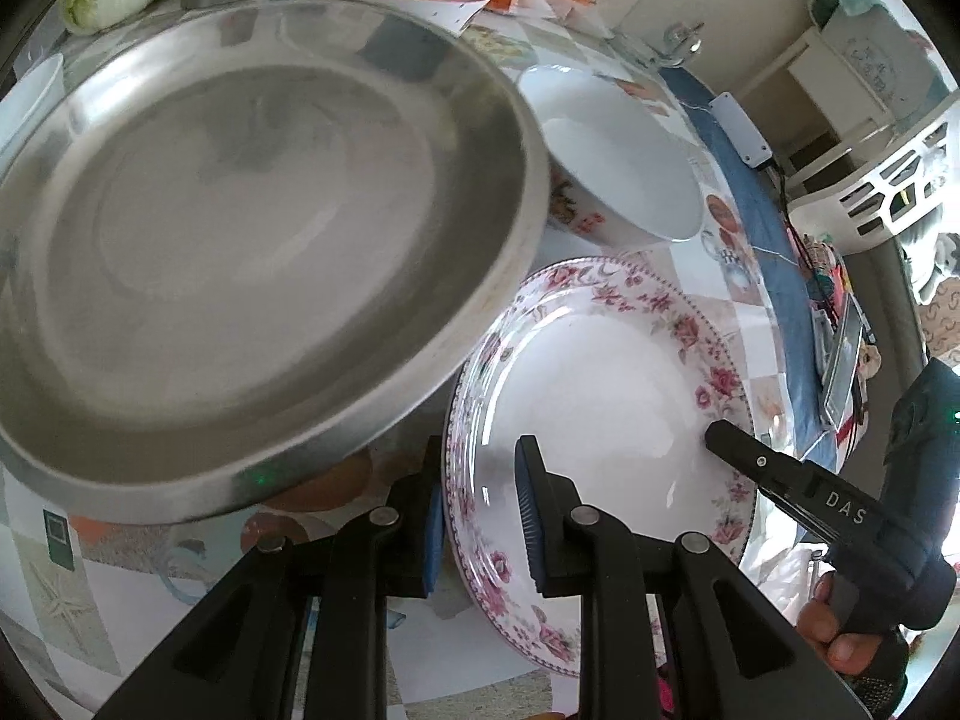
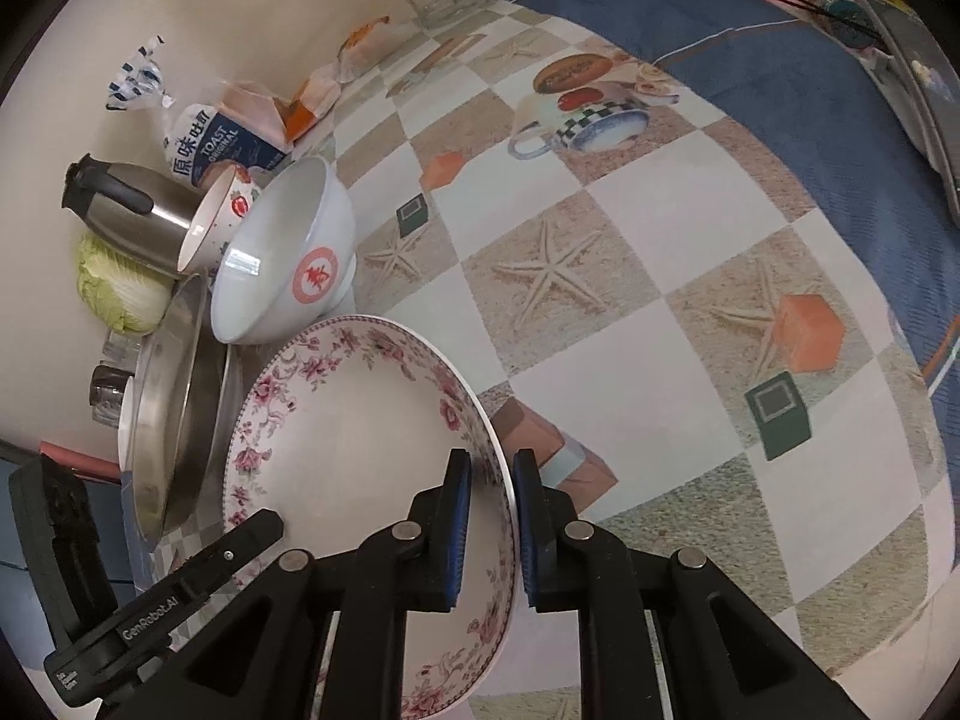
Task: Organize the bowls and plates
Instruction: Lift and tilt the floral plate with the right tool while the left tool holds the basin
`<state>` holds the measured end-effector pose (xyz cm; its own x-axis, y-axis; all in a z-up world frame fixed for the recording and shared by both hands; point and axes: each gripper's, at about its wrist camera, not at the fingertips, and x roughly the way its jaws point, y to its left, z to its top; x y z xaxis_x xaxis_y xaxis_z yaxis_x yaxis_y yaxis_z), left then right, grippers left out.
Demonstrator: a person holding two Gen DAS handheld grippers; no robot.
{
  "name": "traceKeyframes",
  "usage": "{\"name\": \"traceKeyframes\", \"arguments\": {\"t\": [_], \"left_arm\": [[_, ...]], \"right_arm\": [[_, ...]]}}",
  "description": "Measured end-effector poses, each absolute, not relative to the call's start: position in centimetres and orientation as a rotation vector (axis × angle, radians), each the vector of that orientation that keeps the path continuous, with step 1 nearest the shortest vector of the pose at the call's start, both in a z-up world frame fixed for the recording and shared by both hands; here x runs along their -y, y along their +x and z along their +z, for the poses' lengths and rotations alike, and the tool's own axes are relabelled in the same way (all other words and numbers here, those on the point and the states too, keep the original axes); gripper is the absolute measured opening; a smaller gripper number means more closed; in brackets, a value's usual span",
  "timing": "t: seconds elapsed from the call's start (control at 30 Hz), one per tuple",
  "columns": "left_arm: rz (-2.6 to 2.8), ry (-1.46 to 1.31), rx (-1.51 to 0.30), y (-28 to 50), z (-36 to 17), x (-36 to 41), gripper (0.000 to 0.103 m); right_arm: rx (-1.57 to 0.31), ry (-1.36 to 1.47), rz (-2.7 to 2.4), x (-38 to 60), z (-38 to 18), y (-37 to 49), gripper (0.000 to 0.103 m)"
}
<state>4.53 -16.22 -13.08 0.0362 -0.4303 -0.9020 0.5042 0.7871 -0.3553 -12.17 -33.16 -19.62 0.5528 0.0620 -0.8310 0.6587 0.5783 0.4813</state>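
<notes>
Both grippers hold the same floral plate (image 2: 360, 420), one on each side of its rim. The right gripper (image 2: 489, 531) has its jaws clamped on the near right edge of the plate, with the thin rim pressed between the two blue pads. The left gripper (image 1: 480, 516) has its jaws closed on the near left edge of the plate (image 1: 606, 408), also with the rim between the pads. The plate is tilted and lifted above the table (image 2: 630, 312), which has a checked cloth with starfish pictures.

Just to the left of the plate is a steel tray (image 1: 252, 252), which looks raised and tilted too; its right rim overlaps the left edge of the plate in the left wrist view. Beyond the plate stands a white bowl (image 2: 288, 252) with a red mark on its side, and behind this bowl a smaller bowl (image 2: 219, 216) leans. Far left by the wall are a metal kettle (image 2: 129, 210), a cabbage (image 2: 120, 288) and a bag of toast (image 2: 222, 144).
</notes>
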Motion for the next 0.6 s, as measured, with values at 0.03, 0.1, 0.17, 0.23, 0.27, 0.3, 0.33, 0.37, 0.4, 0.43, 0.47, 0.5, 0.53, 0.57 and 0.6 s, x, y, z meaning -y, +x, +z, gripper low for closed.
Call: {"name": "traceKeyframes", "arguments": {"t": [0.03, 0.1, 0.17, 0.23, 0.27, 0.3, 0.33, 0.37, 0.4, 0.43, 0.47, 0.5, 0.53, 0.57, 0.6], "left_arm": [[-0.723, 0.070, -1.351, 4.4, -12.9, 16.2, 0.023], [-0.732, 0.069, -1.346, 4.3, -12.7, 16.2, 0.023], [-0.740, 0.069, -1.344, 4.2, -12.5, 16.4, 0.023], [-0.752, 0.073, -1.341, 4.1, -12.4, 16.6, 0.023], [-0.758, 0.075, -1.340, 4.1, -12.3, 16.7, 0.023], [-0.764, 0.077, -1.337, 4.0, -12.2, 16.9, 0.023], [-0.770, 0.082, -1.332, 3.9, -12.1, 16.7, 0.023], [-0.776, 0.086, -1.326, 3.9, -11.9, 16.9, 0.023], [-0.780, 0.088, -1.322, 3.8, -11.9, 17.0, 0.023], [-0.785, 0.087, -1.319, 3.8, -11.7, 17.0, 0.023], [-0.790, 0.087, -1.315, 3.8, -11.6, 17.0, 0.023], [-0.796, 0.088, -1.311, 3.7, -11.4, 16.9, 0.023], [-0.802, 0.090, -1.306, 3.6, -11.2, 16.8, 0.023], [-0.807, 0.091, -1.302, 3.6, -11.0, 16.7, 0.023], [-0.813, 0.092, -1.298, 3.5, -10.9, 16.7, 0.023]], "right_arm": [[-0.929, 0.901, -0.415, 33.2, -19.5, -12.3, 0.015], [-0.920, 0.898, -0.416, 33.2, -19.3, -12.4, 0.015], [-0.912, 0.893, -0.419, 33.2, -19.0, -12.6, 0.015], [-0.907, 0.887, -0.419, 33.2, -18.7, -12.8, 0.015], [-0.903, 0.878, -0.422, 33.1, -18.5, -12.9, 0.015], [-0.899, 0.872, -0.425, 33.1, -18.3, -13.2, 0.015], [-0.894, 0.865, -0.428, 33.1, -18.1, -13.4, 0.015], [-0.885, 0.860, -0.430, 33.1, -17.9, -13.6, 0.015], [-0.880, 0.858, -0.431, 33.0, -17.7, -13.9, 0.015], [-0.874, 0.854, -0.432, 33.0, -17.5, -14.0, 0.015], [-0.870, 0.853, -0.433, 33.0, -17.4, -14.2, 0.015], [-0.865, 0.851, -0.434, 33.0, -17.3, -14.4, 0.015], [-0.860, 0.846, -0.435, 33.0, -17.1, -14.6, 0.015], [-0.854, 0.841, -0.437, 32.9, -16.8, -14.8, 0.015], [-0.848, 0.835, -0.439, 32.8, -16.6, -15.0, 0.015]]}}
